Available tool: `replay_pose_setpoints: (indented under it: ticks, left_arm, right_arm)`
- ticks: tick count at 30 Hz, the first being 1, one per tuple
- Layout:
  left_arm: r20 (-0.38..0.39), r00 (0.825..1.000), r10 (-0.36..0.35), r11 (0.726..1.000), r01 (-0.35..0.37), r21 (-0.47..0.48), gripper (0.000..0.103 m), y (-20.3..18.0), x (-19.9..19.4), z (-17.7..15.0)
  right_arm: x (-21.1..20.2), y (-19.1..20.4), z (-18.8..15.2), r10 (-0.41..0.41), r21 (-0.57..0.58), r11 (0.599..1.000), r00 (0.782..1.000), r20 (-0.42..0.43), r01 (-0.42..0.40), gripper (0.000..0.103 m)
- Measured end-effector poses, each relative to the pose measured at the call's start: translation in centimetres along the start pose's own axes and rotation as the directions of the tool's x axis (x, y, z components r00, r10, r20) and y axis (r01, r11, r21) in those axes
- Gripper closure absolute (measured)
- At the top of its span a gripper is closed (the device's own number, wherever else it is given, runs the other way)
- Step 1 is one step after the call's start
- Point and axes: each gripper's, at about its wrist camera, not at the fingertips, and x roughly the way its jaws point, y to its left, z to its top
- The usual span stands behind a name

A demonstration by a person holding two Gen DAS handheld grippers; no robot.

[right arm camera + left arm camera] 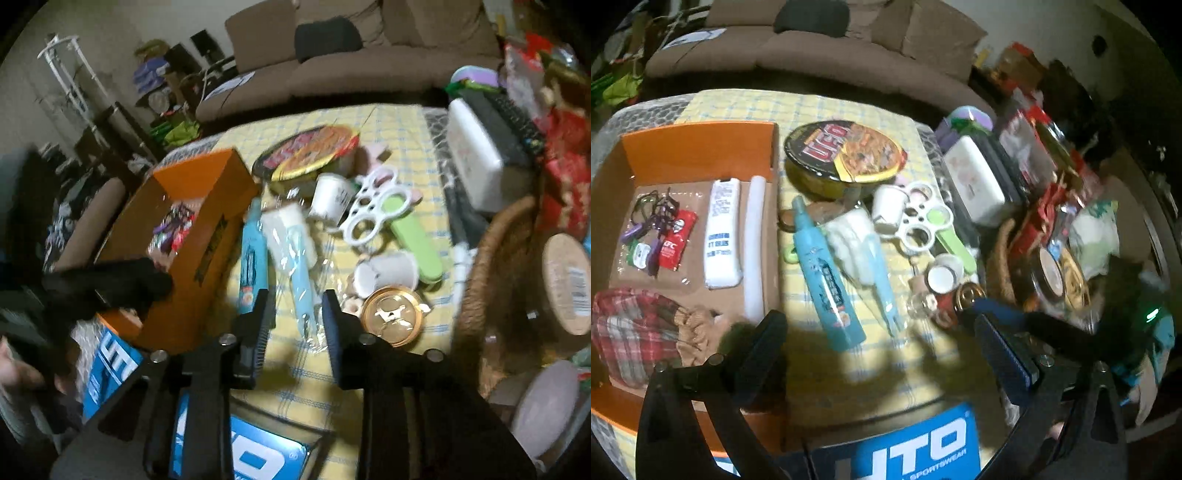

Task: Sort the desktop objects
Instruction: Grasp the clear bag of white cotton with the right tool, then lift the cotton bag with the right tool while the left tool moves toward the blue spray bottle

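Note:
An orange box (698,147) at the left holds a white tube (722,232), a white stick (753,243), a keyring bundle with a red sachet (659,236) and a plaid pouch (631,332). On the yellow checked cloth (871,369) lie a blue bottle (823,269), a bagged blue brush (864,251), a noodle bowl (846,155), a white cup (890,206) and a white-green opener (923,221). My left gripper (882,354) is open and empty above the cloth. My right gripper (299,325) is open, its fingers either side of the brush handle (301,284).
A gold-lidded jar (391,317) and a tipped white cup (391,273) lie right of the brush. A wicker basket (491,258), a white case (476,155) and red packets (565,177) crowd the right. A blue box (258,454) sits at the near edge. A sofa stands behind.

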Motion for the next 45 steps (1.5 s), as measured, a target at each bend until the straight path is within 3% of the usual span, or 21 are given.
replay_pose_setpoints:
  ticks: [5, 10, 13, 14, 15, 18, 21, 25, 30, 32, 33, 35, 36, 38, 40, 43, 44, 45]
  left_arm:
    - [0.006, 1.000, 0.020, 1.000, -0.020, -0.016, 0.000, 1.4, -0.1, -0.5]
    - [0.011, 1.000, 0.029, 0.999, -0.029, -0.035, 0.000, 3.4, -0.6, -0.6]
    - [0.017, 0.999, 0.040, 0.999, -0.039, -0.023, 0.000, 3.6, -0.6, -0.6]
    - [0.020, 0.999, 0.043, 0.999, -0.042, -0.020, 0.000, 3.6, -0.6, -0.6]
    - [0.021, 0.999, 0.049, 0.999, -0.049, -0.011, 0.000, 3.5, -0.6, -0.7]
    - [0.017, 0.997, 0.072, 0.997, -0.072, 0.027, 0.000, 2.6, -0.2, -0.9]
    - [0.007, 0.997, 0.070, 0.997, -0.071, 0.036, 0.000, 1.8, 0.2, -1.3]
    - [0.016, 0.993, 0.115, 0.989, -0.116, 0.090, 0.000, 0.2, 0.5, -2.0]
    - [0.025, 0.979, 0.204, 0.973, -0.206, 0.107, 0.000, -1.4, 1.4, -2.1]
    - [0.028, 0.963, 0.267, 0.959, -0.268, 0.094, 0.000, -1.9, 2.3, -1.9]
    - [0.016, 0.939, 0.345, 0.936, -0.345, 0.070, 0.000, -2.3, 3.2, -1.7]
    - [0.013, 0.909, 0.418, 0.908, -0.418, 0.038, 0.000, -2.9, 4.2, -1.5]
    - [0.008, 0.872, 0.490, 0.871, -0.490, 0.023, 0.000, -3.4, 5.1, -1.3]
    - [-0.019, 0.822, 0.569, 0.822, -0.569, 0.007, 0.000, -3.8, 6.4, -1.0]
    - [-0.058, 0.741, 0.669, 0.741, -0.671, -0.026, 0.000, -4.0, 7.7, -0.8]
    - [-0.109, 0.706, 0.700, 0.706, -0.707, -0.046, 0.000, -3.9, 9.0, -0.4]
    - [-0.132, 0.683, 0.718, 0.685, -0.727, -0.038, 0.000, -3.9, 9.7, -0.1]
    - [-0.142, 0.674, 0.725, 0.676, -0.736, -0.042, 0.000, -3.9, 9.9, 0.0]
  right_arm:
    - [6.2, 1.2, 1.8, -0.095, -0.096, 0.991, 0.994, -0.048, 0.090, 0.062]
    - [11.2, 1.5, 3.9, -0.146, -0.143, 0.981, 0.982, -0.117, 0.128, 0.044]
    - [13.3, 1.8, 4.1, -0.219, -0.213, 0.959, 0.964, -0.151, 0.184, 0.044]
    - [13.3, 2.0, 4.1, -0.223, -0.229, 0.955, 0.964, -0.145, 0.187, 0.050]
    - [13.1, 1.9, 4.2, -0.204, -0.214, 0.962, 0.968, -0.148, 0.170, 0.067]
    - [11.4, 1.1, 4.2, -0.130, -0.121, 0.986, 0.983, -0.127, 0.114, 0.075]
    - [8.3, 0.1, 4.0, -0.020, -0.018, 1.000, 0.997, -0.072, 0.019, 0.076]
    - [3.3, -0.8, 3.6, 0.110, 0.077, 0.991, 0.994, 0.029, -0.112, 0.076]
    - [-4.5, -1.4, 3.1, 0.094, 0.086, 0.990, 0.983, 0.160, -0.109, 0.076]
    - [-7.0, -2.0, 2.8, 0.077, 0.107, 0.989, 0.979, 0.187, -0.098, 0.076]
    - [-8.1, -2.5, 2.4, 0.086, 0.119, 0.987, 0.976, 0.198, -0.111, 0.076]
    - [-9.5, -3.1, 2.0, 0.099, 0.129, 0.983, 0.972, 0.213, -0.128, 0.076]
    - [-10.2, -3.4, 1.5, 0.098, 0.133, 0.983, 0.972, 0.215, -0.129, 0.076]
    - [-10.8, -3.7, 0.8, 0.110, 0.137, 0.980, 0.969, 0.221, -0.143, 0.076]
    - [-11.2, -4.2, 0.1, 0.119, 0.144, 0.977, 0.967, 0.225, -0.154, 0.076]
    - [-10.9, -5.2, -0.9, 0.135, 0.155, 0.973, 0.966, 0.221, -0.172, 0.076]
    - [-10.7, -5.4, -1.1, 0.141, 0.155, 0.972, 0.966, 0.217, -0.177, 0.076]
    - [-10.3, -5.6, -1.5, 0.148, 0.158, 0.970, 0.966, 0.212, -0.183, 0.076]
